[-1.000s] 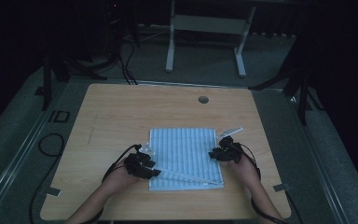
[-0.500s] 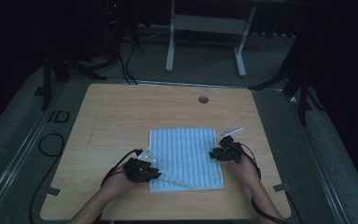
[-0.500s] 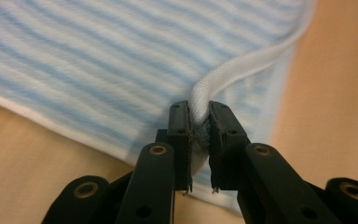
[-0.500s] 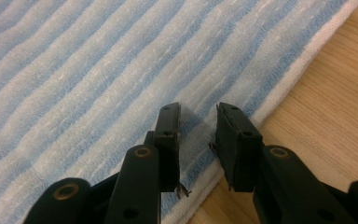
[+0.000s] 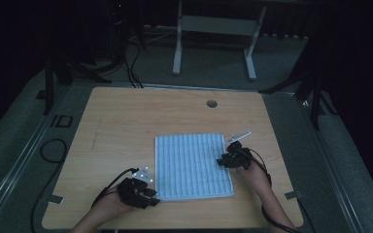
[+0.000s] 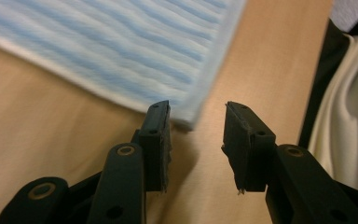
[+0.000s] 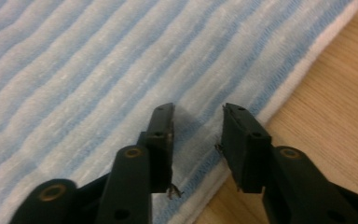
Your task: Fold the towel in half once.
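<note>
Left hand (image 5: 108, 206) comes in from the bottom edge, forearm angled up and to the right, carrying the left gripper (image 5: 145, 182) low over the wooden table (image 5: 121, 121), just off the near left corner of the towel (image 5: 192, 165). In the left gripper view I see the jaws parted by a clear gap, having just been opening, with bare wood between them and the towel's corner just ahead of the tips (image 6: 186, 122); nothing held.

Right hand (image 5: 252, 177) reaches up from the lower right, forearm slanting in toward the towel's right edge. The right gripper (image 5: 229, 159) sits at that edge, about mid-way along it. In the right gripper view its jaws point down at the striped cloth (image 7: 98, 70) close to the hem, parted, also just been opening; towel lies under the gap, but I see no fold pinched and the pads are not pressing on it.

Count: one towel, blue-and-white striped, lying flat and roughly square on the near centre of the table. Two grippers, two hands. One round hole (image 5: 211, 103) in the tabletop toward the far edge. One trailing cable per gripper.
</note>
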